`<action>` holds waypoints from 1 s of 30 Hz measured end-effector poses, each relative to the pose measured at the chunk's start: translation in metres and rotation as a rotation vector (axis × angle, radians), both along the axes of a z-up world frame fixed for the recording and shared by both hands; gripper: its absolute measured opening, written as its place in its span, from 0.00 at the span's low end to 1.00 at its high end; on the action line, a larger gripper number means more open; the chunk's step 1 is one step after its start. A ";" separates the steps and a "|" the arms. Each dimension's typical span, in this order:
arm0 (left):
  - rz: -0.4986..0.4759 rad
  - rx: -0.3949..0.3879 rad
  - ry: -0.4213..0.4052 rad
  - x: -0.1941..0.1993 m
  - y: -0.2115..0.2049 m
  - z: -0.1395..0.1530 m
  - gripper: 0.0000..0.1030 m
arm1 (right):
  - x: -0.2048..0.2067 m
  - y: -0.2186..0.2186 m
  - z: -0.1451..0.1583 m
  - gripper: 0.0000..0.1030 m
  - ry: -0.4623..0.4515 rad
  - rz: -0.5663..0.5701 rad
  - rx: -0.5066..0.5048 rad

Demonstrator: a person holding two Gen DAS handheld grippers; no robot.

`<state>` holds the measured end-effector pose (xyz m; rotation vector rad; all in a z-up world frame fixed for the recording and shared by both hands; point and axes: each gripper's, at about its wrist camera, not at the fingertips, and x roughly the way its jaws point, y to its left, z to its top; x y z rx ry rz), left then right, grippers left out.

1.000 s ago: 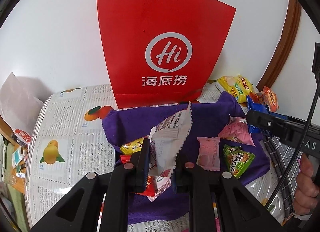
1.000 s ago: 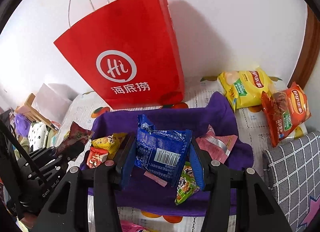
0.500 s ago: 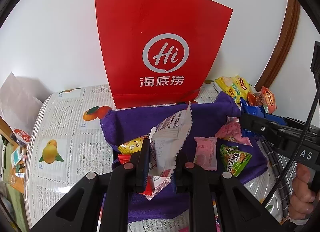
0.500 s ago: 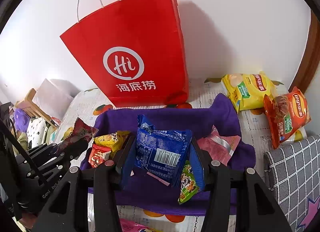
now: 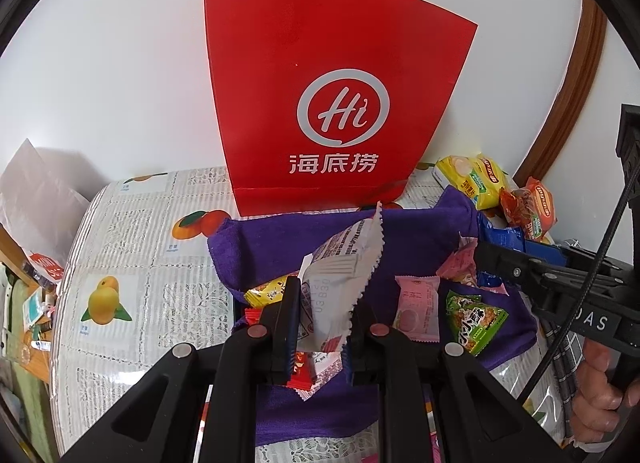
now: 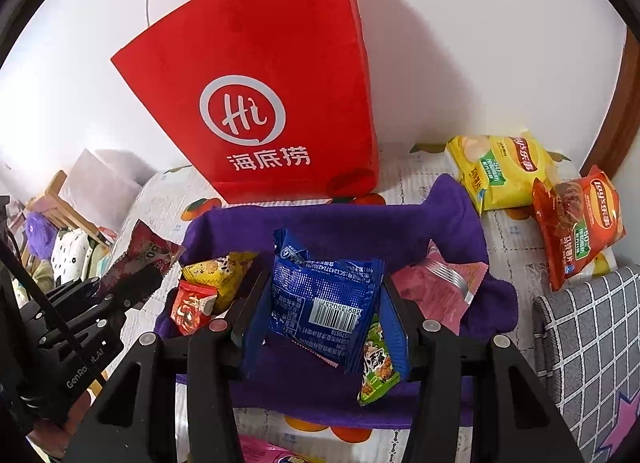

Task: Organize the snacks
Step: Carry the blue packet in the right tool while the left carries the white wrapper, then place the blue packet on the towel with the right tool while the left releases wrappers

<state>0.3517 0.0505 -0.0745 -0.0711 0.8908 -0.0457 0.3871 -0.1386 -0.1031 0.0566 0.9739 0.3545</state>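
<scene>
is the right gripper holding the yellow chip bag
No, the right gripper is shut on a blue snack packet, while the yellow chip bag lies apart on the table by the wall.

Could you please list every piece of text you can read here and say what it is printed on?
"Hi" and "海底捞": red paper bag.
"Lay's": yellow chip bag and orange chip bag.
"GenRobot.AI", partly hidden: left gripper body.
"AS": right gripper body, rest cut off.
Blue packet: barcode and print too small.
White packet: digits blurred.
</scene>
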 end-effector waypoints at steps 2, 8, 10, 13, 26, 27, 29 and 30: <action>0.000 0.001 0.001 0.000 0.000 0.000 0.16 | 0.001 0.002 -0.001 0.49 0.004 0.004 -0.001; -0.006 0.004 0.000 0.001 -0.002 0.001 0.17 | 0.001 0.005 -0.004 0.49 0.011 0.012 -0.003; -0.007 0.005 0.001 0.001 -0.002 0.001 0.17 | 0.001 0.004 -0.004 0.49 0.012 0.012 -0.004; -0.005 0.004 -0.002 0.001 -0.002 0.001 0.17 | 0.001 0.004 -0.006 0.49 0.016 0.013 -0.005; -0.012 0.008 -0.004 0.001 -0.003 0.002 0.17 | 0.002 0.010 -0.012 0.49 0.028 0.028 -0.028; -0.012 0.006 -0.003 0.001 -0.003 0.002 0.17 | 0.003 0.012 -0.013 0.49 0.033 0.030 -0.029; -0.013 0.002 -0.005 0.000 -0.003 0.003 0.17 | 0.003 0.014 -0.015 0.49 0.037 0.036 -0.033; -0.010 0.001 -0.007 0.000 -0.003 0.003 0.17 | 0.002 0.015 -0.015 0.49 0.036 0.038 -0.038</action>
